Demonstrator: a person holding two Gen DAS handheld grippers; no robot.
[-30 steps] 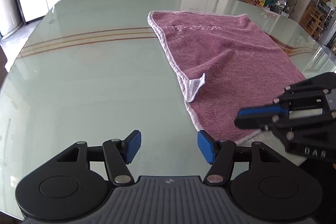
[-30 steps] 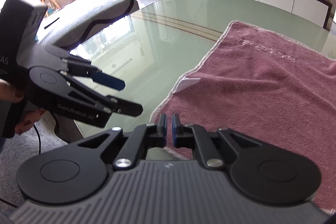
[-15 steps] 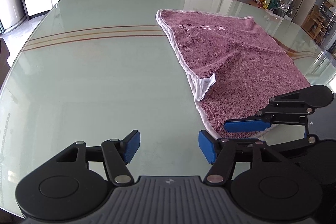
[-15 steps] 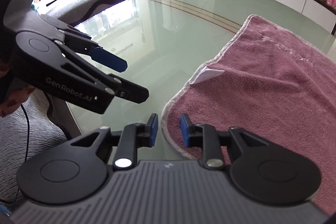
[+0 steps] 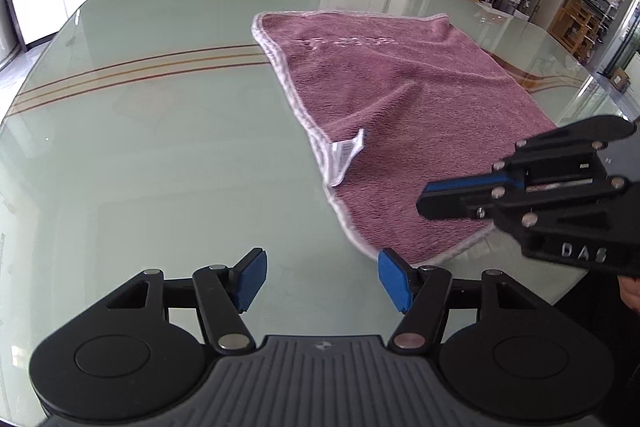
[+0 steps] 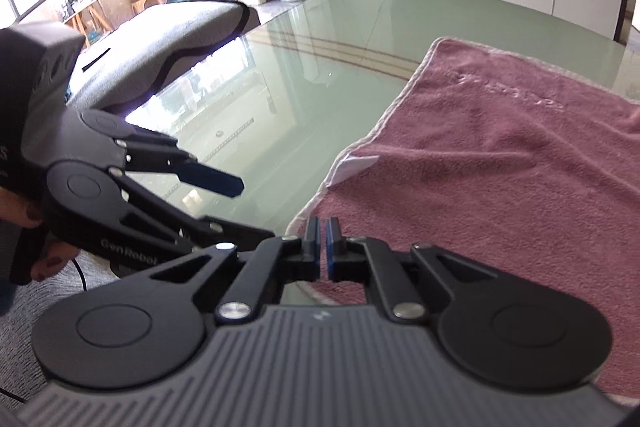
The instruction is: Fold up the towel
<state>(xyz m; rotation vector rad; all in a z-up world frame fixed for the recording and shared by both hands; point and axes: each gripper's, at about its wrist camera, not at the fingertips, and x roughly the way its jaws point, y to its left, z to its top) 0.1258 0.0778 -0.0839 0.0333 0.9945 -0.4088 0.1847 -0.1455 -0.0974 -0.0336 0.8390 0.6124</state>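
Your left tool point(image 5: 322, 277) is spread wide with nothing between its blue pads point(image 5: 250, 279), hovering over bare glass at the near edge of the worktop point(image 5: 160, 155). The near corner of the towel point(image 5: 400, 115) lies just beyond its right-hand pad, at about 1 o'clock from the tool; the pad looks to be just short of the hem, though the fisheye edge makes contact hard to judge.

Your right tool point(image 6: 322, 249) has its pads drawn almost together, only a thin slit showing between them. It sits over the towel's point(image 6: 500, 195) near corner, and you cannot tell from this view whether any cloth is pinched in that slit. In the left wrist view the same tool point(image 5: 430, 201) comes in from 3 o'clock, above the towel's near right part.

The pink towel is spread nearly flat on the green glass, with mild wrinkles across the middle, and runs from the near edge toward 1 o'clock. A white label point(image 5: 346, 153) stands folded up along its left hem. A hand point(image 6: 38, 235) holds the left tool's grip at 9 o'clock in the right wrist view.
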